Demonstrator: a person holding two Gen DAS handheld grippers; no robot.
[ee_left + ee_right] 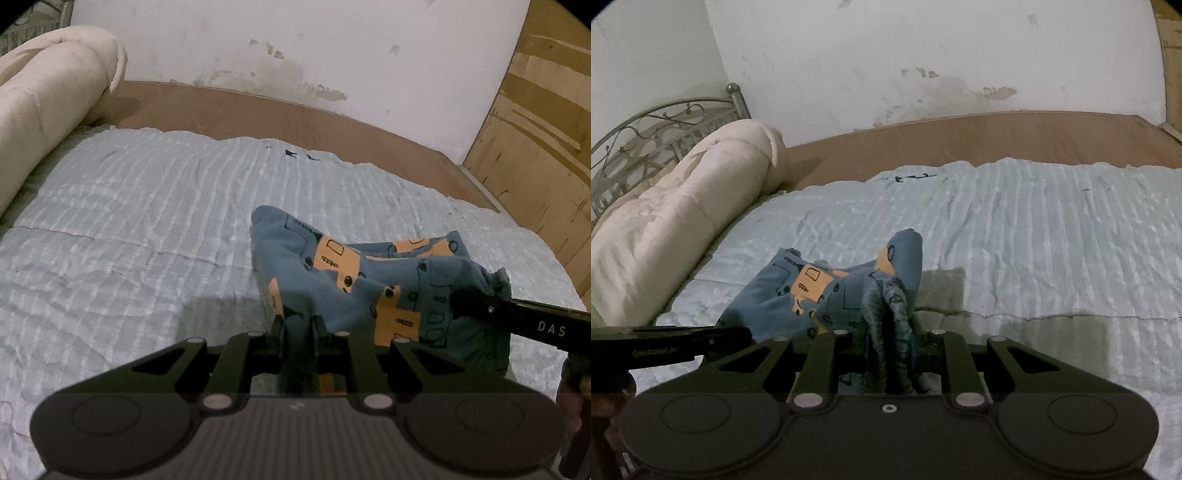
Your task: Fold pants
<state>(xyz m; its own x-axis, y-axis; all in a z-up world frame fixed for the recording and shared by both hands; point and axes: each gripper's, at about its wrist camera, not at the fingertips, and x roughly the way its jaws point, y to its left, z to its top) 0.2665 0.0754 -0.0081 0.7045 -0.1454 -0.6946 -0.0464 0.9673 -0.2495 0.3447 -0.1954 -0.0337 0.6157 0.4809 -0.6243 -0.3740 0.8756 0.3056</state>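
Left gripper [298,325]: black jaws closed on a bunched edge of the small blue cotton pants with orange patches and dark vehicle prints [369,273]. Right gripper [891,332]: jaws likewise clamped, on a ribbed grey-blue band of the same pants, probably the waistband. Each gripper's side shows in the other's view, so the two grips sit near each other.

Pants hang and drape between the grips, far portion slumped in a heap on the pale blue striped quilted bedspread [147,221].

Progress, as judged: early. Garment is crumpled, not laid flat; no clean fold visible. Left to do: spread flat, align legs, fold.

Unclear: which edge the left gripper holds; leg layout inside the heap; fabric under the grippers' bodies hidden. Rolled cream duvet [683,206] lies at the bedspread's edge, well apart from the pants.
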